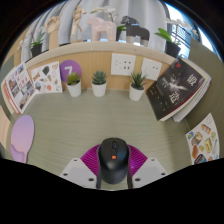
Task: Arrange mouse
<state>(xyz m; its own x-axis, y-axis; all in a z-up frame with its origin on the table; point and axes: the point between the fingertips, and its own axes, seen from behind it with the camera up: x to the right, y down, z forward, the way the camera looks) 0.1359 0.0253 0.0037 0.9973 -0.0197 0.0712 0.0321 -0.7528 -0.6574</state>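
A black computer mouse (113,160) with an orange mark on its scroll wheel sits between my gripper's (113,168) two fingers. The magenta pads (90,158) press against both of its sides. The mouse is held above the pale green desk surface (90,125), with its nose pointing ahead. The fingertips are partly hidden under the mouse's body.
Three small potted plants (99,82) in white pots stand in a row beyond, along a low partition. A tilted magazine (178,88) stands at the right, printed sheets (204,140) lie farther right, and a lilac object (21,136) lies at the left.
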